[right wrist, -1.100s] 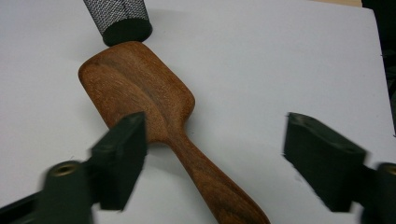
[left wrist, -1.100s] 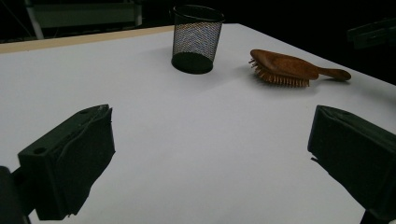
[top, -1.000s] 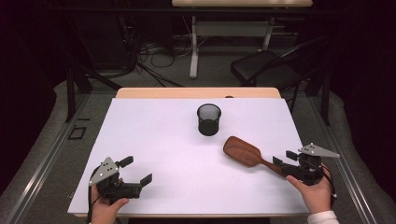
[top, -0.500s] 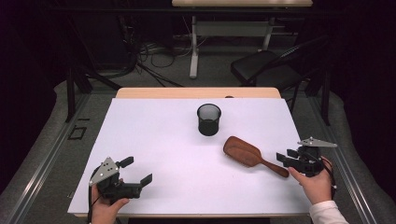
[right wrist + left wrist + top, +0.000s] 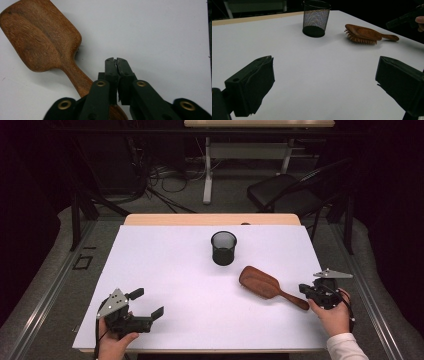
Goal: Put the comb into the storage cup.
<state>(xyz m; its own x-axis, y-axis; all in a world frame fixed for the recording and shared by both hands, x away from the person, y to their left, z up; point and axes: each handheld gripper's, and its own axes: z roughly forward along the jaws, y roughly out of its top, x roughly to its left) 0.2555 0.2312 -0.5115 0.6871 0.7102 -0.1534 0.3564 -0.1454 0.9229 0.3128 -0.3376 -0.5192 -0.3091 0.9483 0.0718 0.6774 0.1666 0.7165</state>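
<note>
Pickup of the hairbrush (image 5: 265,285) was in hand, but my right tool (image 5: 115,60) had just closed empty beside its handle (image 5: 77,77), so I judged reopening and straddling it came next.

Tabletop (image 5: 165,270): white surface, pale wooden strip along far edge. Black mesh cup (image 5: 223,248) stands upright near centre, toward far side. Wooden hairbrush (image 5: 270,287) lies bristles down near cup, on its right, apart from it, handle pointing toward right near corner.
</note>
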